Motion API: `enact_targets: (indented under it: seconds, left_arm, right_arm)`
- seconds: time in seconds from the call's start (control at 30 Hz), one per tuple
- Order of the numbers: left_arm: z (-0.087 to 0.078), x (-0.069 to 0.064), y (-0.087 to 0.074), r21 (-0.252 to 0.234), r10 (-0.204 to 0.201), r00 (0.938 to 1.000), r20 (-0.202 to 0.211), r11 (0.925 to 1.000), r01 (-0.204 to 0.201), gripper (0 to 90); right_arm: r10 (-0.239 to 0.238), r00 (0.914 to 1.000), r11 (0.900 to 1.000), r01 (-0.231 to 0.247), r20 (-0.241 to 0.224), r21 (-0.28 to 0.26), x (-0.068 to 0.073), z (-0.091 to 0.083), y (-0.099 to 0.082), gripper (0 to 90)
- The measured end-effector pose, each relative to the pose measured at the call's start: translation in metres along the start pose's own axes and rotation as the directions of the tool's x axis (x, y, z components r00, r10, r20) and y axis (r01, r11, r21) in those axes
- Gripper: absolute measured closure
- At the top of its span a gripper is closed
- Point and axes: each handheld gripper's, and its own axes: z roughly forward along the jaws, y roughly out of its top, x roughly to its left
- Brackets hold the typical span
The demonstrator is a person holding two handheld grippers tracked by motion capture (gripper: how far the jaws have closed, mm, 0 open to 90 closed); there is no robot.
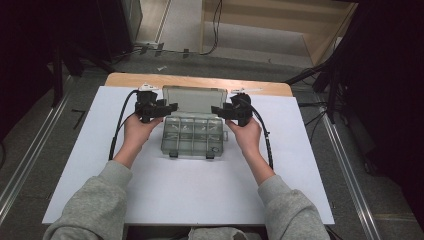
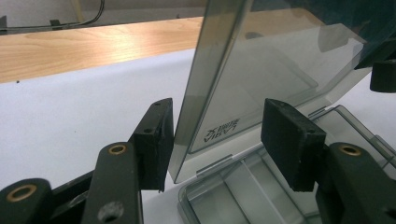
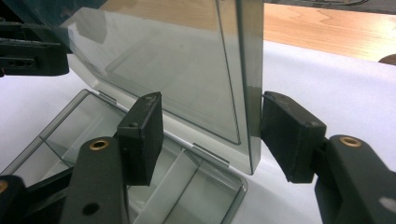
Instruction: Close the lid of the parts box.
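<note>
A white sheet (image 1: 190, 200) is covering nearly the whole wooden tabletop (image 1: 200, 82), leaving a bare strip along the far edge. Beyond that edge, black cables (image 1: 215, 25) are trailing over the grey floor (image 1: 190, 57). A metal rail (image 1: 345, 170) is running along the right side.

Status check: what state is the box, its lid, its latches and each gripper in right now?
Clear grey plastic compartment box: open, compartments look empty.
Its hinged lid: raised, near upright.
Two front latches: undone.
Left gripper: jaws astride the lid's edge, one pad touching.
Right gripper: jaws astride the opposite edge, not clamped.
</note>
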Motion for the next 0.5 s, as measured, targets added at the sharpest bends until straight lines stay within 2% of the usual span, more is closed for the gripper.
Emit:
enact_targets:
  seconds: [0.37, 0.5]
  left_arm:
    - [-0.0057, -0.0042, -0.0021, 0.008, 0.010, 0.9999, 0.007, 0.9999, -0.010, 43.7]
    - [-0.0077, -0.0039, -0.0038, 0.010, 0.011, 0.9997, 0.022, 0.9999, -0.011, 43.7]
  right_arm:
    - [-0.020, 0.9998, 0.9997, 0.019, -0.008, -0.016, 0.0037, -0.0048, -0.0063, 37.7]
    - [-0.019, 0.9996, 0.9995, 0.019, -0.019, -0.023, 0.0038, -0.0068, -0.0093, 37.5]
